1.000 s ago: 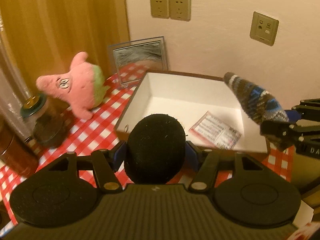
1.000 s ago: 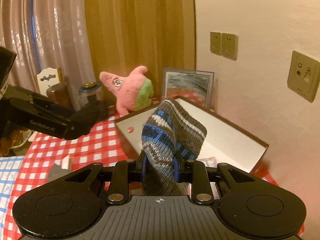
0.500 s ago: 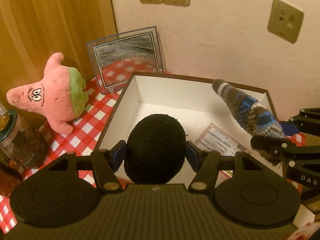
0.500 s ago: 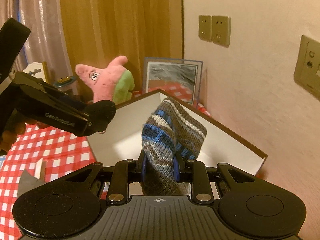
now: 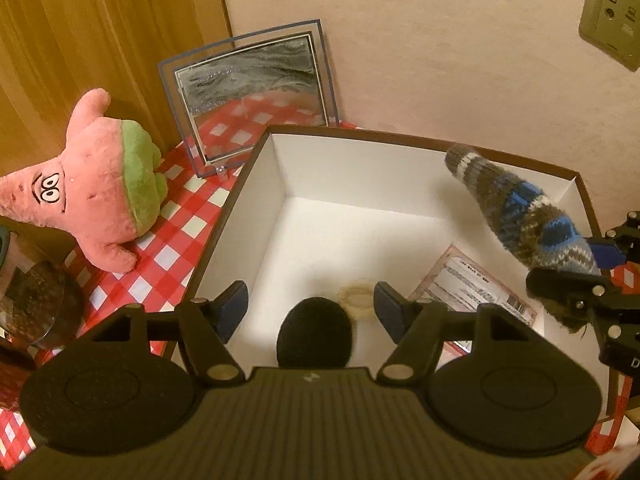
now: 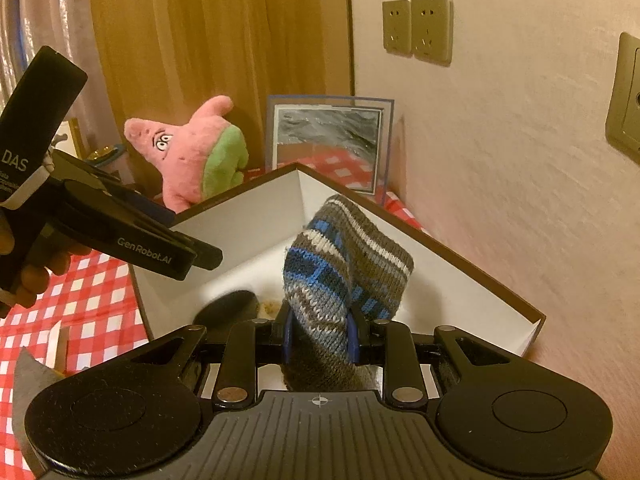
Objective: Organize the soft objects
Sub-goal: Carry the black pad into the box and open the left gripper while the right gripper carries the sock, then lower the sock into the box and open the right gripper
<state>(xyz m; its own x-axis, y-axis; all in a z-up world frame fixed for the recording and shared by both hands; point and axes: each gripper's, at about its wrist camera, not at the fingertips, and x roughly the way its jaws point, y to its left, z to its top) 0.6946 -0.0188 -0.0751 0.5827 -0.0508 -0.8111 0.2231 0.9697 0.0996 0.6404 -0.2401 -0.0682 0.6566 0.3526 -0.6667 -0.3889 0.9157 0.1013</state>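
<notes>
A white box with a brown rim (image 5: 256, 160) (image 6: 472, 264) stands on the red checked cloth. My left gripper (image 5: 310, 308) hangs over its near-left part, its jaws opening. A black soft ball (image 5: 314, 334) sits blurred below and between the pads, touching neither; it also shows as a dark blur on the box floor (image 6: 230, 308). My right gripper (image 6: 320, 336) is shut on a grey, blue and white knit sock (image 6: 344, 264), held over the box's right side (image 5: 528, 216). The left gripper (image 6: 188, 258) reaches in from the left in the right wrist view.
A pink and green starfish plush (image 5: 92, 196) (image 6: 192, 156) lies left of the box. A framed picture (image 5: 252, 92) leans on the wall behind. A printed card (image 5: 476, 292) and a beige ring (image 5: 358, 300) lie in the box. A glass jar (image 5: 28, 300) stands far left.
The left jaws have spread and let go of the black ball, which has dropped lower into the box. Both grippers have moved forward and down over the box. The sock stays gripped.
</notes>
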